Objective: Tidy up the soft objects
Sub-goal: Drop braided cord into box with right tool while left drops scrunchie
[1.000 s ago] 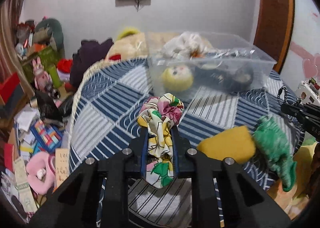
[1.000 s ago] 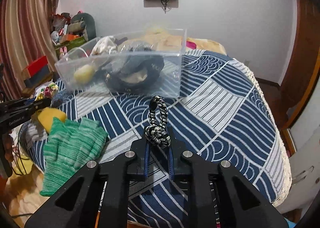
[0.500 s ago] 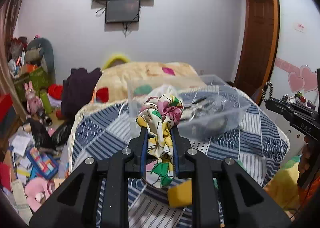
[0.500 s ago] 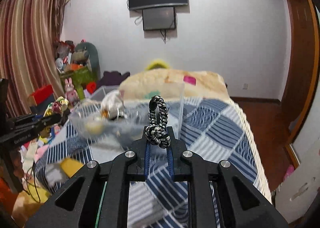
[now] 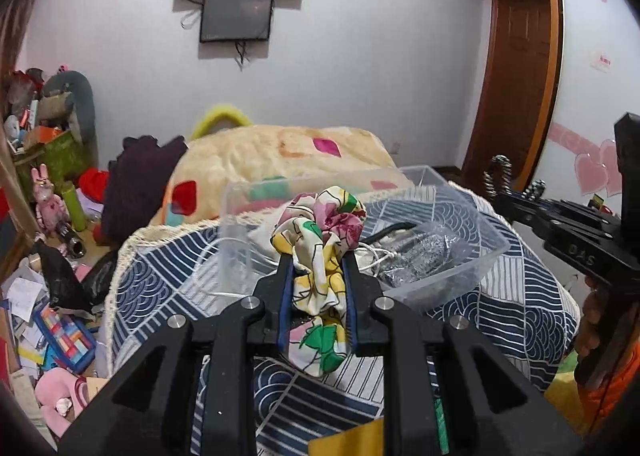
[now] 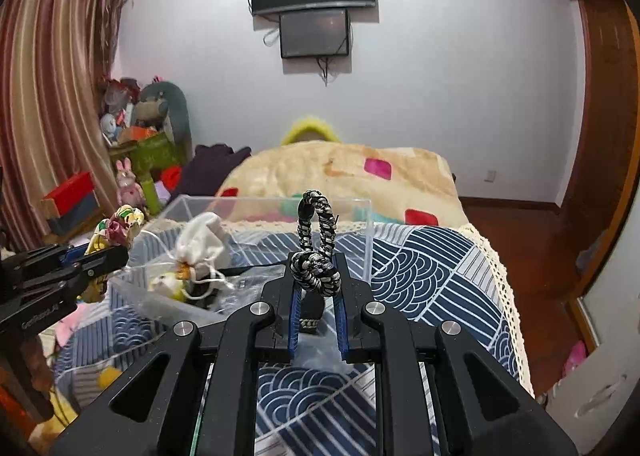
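Left tool (image 5: 318,276) pinching floral scrunchie (image 5: 320,228); right tool (image 6: 316,288) pinching braided cord (image 6: 316,240). Clear bin (image 5: 448,264) directly ahead, below both; left nearer.

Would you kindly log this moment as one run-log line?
left claw: shut on floral scrunchie | right claw: shut on braided bracelet | clear bin: on bed, both items above it, unreleased

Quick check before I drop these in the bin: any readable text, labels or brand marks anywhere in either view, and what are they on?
"DAS" - embossed on the body of the right gripper, seen in the left wrist view.
Pale lettering on the body of the left gripper, in the right wrist view: too blurred to read.
Red sign on the wall by the door: too small to read.
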Motion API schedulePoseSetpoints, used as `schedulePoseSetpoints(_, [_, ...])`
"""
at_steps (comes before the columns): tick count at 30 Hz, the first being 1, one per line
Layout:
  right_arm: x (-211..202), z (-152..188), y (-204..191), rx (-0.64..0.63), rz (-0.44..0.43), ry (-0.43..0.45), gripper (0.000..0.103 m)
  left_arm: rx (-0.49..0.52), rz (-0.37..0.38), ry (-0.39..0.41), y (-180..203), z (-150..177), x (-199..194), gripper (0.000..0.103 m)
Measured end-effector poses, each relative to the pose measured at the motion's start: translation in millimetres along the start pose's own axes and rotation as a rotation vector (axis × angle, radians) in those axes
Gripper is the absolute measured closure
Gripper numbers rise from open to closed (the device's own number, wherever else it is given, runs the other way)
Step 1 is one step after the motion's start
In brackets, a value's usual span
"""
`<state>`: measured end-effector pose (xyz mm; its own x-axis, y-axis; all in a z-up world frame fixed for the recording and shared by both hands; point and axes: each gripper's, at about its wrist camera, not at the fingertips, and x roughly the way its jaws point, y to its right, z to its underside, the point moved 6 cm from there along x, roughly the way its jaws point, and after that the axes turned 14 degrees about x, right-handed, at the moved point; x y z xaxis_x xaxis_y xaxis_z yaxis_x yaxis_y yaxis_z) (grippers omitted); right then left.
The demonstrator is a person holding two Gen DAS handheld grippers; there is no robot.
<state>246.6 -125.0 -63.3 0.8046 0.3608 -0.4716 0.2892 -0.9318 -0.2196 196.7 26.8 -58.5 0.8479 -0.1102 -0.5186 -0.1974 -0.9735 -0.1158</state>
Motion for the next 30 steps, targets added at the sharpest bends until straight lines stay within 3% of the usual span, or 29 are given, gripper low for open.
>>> schedulePoseSetpoints(10, [39.8,9.8,2.7,-0.028,0.056,-0.129,0.09,-0.024,0.001,-0.063,-2.4,-2.1,43.4,0.083])
schedulePoseSetpoints(16, [41.7,12.8,3.6,-0.035,0.082,-0.148,0.084,-0.044,-0.021,-0.089,-6.9,3.5,55.4,0.075])
schedulePoseSetpoints(18, [38.4,13.2,3.2,-0.029,0.074,-0.147,0.082,-0.048,-0.02,-0.091,-8.1,5.8,55.5,0.068])
schedulePoseSetpoints(20, [34.4,13.5,2.8,-0.027,0.06,-0.149,0.075,-0.055,-0.015,-0.087,-8.7,7.5,54.1,0.056])
schedulePoseSetpoints(21, [31.8,13.7,2.0,-0.025,0.048,-0.147,0.071,-0.055,-0.015,-0.085,-8.6,8.3,52.5,0.054])
schedulePoseSetpoints(22, [30.5,13.3,2.1,-0.025,0.046,-0.143,0.059,-0.054,-0.015,-0.083,-9.1,8.7,52.0,0.052])
schedulePoseSetpoints(26, [20.9,11.4,0.5,-0.036,0.038,-0.109,0.049,-0.031,-0.025,-0.079,-7.0,10.8,44.9,0.05])
schedulePoseSetpoints(30, [9.8,10.4,-0.1,-0.045,0.031,-0.087,0.036,-0.016,-0.018,-0.057,-3.6,9.6,33.9,0.042])
